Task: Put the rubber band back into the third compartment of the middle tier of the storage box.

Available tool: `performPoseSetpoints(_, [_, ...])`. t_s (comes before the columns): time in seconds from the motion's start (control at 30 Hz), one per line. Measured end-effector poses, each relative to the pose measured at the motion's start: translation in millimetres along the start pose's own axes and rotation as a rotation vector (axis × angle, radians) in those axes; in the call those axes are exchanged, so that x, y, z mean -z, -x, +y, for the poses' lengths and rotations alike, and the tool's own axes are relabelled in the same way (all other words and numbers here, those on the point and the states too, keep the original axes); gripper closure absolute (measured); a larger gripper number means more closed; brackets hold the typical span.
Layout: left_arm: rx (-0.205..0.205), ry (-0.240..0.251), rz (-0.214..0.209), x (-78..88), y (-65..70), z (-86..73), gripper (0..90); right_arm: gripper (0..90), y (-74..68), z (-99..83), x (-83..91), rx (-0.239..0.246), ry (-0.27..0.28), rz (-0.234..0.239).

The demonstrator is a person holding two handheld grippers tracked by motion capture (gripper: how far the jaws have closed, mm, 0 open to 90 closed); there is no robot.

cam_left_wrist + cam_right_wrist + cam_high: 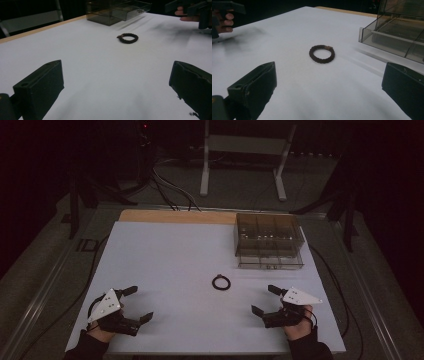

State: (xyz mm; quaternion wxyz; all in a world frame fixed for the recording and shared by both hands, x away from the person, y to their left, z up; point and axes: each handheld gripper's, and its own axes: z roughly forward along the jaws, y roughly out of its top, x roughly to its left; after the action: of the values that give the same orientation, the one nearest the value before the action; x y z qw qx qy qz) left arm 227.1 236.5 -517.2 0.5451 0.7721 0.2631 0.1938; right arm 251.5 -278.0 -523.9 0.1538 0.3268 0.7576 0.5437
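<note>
White tabletop (165, 270); dark ring (221, 282) midway, bare board around; box (269, 241) at far-right edge

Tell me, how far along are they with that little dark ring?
Nothing looks done: the dark ring lies untouched on the white table. Nothing is in hand; left gripper and right gripper sit open, apart from it. Left: grasping it, perhaps for the clear drawer box.

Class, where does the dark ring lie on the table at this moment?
In the high view, the dark ring lies flat on the white table, right of centre, just in front of the clear drawer box and nearer the right tool.
</note>
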Motion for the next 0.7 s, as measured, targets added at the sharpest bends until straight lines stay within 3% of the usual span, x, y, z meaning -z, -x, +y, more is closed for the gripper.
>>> performPoseSetpoints(0.2, [0.006, -0.002, -0.020, -1.7, 1.3, 0.2, 0.3, 0.0, -0.6, -1.5, -0.4, 0.005, -0.020, -0.012])
performPoseSetpoints(0.43, [0.050, -0.003, -0.019, -3.5, -2.9, -1.5, 0.3, 0.0, -0.9, -1.4, 1.0, 0.008, -0.022, -0.018])
performPoseSetpoints(0.7, [0.023, -0.020, -0.021, -6.5, 0.5, -1.2, 0.3, 0.0, -2.8, 2.3, 3.5, -0.006, -0.030, -0.028])
